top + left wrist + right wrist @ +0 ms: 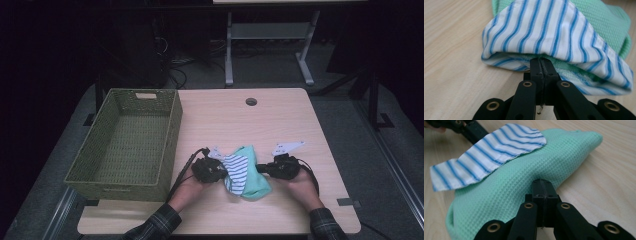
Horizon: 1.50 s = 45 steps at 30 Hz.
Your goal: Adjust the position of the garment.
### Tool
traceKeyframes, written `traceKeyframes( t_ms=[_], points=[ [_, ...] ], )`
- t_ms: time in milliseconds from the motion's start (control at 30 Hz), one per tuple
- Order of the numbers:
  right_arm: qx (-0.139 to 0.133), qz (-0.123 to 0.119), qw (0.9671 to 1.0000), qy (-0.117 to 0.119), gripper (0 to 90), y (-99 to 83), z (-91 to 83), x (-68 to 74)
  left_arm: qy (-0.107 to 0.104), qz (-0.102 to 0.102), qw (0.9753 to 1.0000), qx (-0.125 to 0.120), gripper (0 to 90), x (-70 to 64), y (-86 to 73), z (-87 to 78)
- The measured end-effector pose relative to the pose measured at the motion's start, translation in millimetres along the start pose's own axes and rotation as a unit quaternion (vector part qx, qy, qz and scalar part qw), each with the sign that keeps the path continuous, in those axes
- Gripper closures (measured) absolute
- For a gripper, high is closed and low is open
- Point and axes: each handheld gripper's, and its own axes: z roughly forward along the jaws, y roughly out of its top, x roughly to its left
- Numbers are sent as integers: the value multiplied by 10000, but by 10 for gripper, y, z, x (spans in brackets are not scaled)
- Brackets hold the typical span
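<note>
A blue-and-white striped cloth (236,170) lies over a mint green waffle cloth (254,184) near the table's front edge. My left gripper (223,171) comes at the pile from the left. Its jaws are shut on the striped cloth's (544,30) folded edge, with the green cloth (604,17) just behind; my left gripper (541,61) has its tips tucked under the top layer. My right gripper (261,169) meets the pile from the right. In its own view my right gripper (542,182) is shut on the green cloth (524,177), with the striped cloth (489,152) draped on top.
An olive woven basket (172,130) with nothing in it stands at the table's left side. The wooden table (280,125) has a cable hole (251,101) near the back. Behind the table stand a desk frame and cables on the dark floor.
</note>
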Motion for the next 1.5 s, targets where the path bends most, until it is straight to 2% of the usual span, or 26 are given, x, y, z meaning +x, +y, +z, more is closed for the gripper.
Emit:
traceKeyframes(
  t_ms=[333, 633, 733, 767, 867, 967, 1000, 1133, 1300, 1367, 1400, 1500],
  points=[
    [76, -76, 9999, 71, 899, -95, -67, 172, 187, -24, 9998, -114, 887, 128, 13, -6],
    [14, -24, 10000, -50, 885, -155, -152, 226, 118, -111, 9997, -181, 889, 184, 10, -30],
    [-66, -19, 9998, -196, 807, -190, -203, 224, 55, -140, 9997, -185, 872, 192, -2, -68],
    [-87, 8, 9995, -314, 765, -208, -233, 224, 44, -164, 9997, -198, 865, 188, -5, -73],
    [-191, 15, 9984, -536, 682, -257, -298, 218, 28, -107, 9998, -176, 847, 179, -11, -105],
    [-246, 154, 9968, -743, 554, -313, -367, 200, -18, -88, 9998, -177, 820, 164, -8, -127],
    [-266, 130, 9963, -811, 506, -339, -385, 184, -65, -74, 9998, -152, 804, 158, -8, -133],
    [-234, 314, 9933, -1084, 340, -447, -444, 123, -125, 12, 9998, -154, 708, 109, 1, -147],
    [-296, 470, 9911, -1208, 256, -552, -524, 85, -185, 193, 9996, -45, 579, 61, 35, -162],
    [-254, 451, 9899, -1323, 222, -592, -552, 75, -254, 200, 9995, -45, 534, 50, 46, -174],
    [-242, 472, 9895, -1345, 206, -613, -564, 69, -276, 276, 9992, -3, 509, 53, 55, -190],
    [-246, 519, 9876, -1461, 163, -656, -615, 60, -255, 306, 9992, -75, 431, 32, 73, -221]
  ],
)
